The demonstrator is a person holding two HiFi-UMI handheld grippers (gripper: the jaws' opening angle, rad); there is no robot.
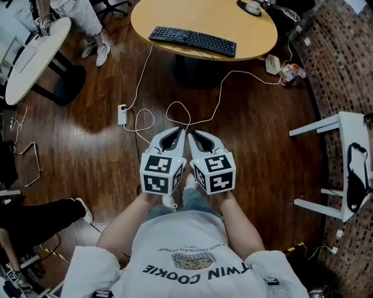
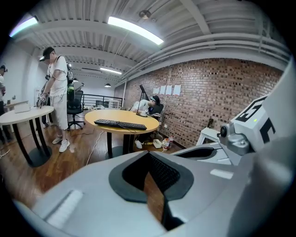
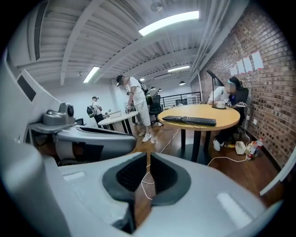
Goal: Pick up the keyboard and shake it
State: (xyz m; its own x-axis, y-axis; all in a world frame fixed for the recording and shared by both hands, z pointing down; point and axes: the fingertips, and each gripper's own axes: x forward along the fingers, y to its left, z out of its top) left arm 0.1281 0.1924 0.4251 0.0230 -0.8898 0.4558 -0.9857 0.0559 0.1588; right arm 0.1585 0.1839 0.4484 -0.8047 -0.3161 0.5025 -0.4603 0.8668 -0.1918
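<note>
left claw and right claw both closed (nothing held), one keyboard on one table.

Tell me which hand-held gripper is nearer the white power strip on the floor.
Left. In the head view the left hand-held gripper hangs to the lower right of the white power strip; the right hand-held gripper is farther right, beyond the left one.

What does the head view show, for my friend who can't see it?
A person holds two empty grey claws side by side, the left claw and right claw, over a dark wooden floor. Ahead, a black keyboard lies on a round yellow table; white cables loop across the floor.
</note>
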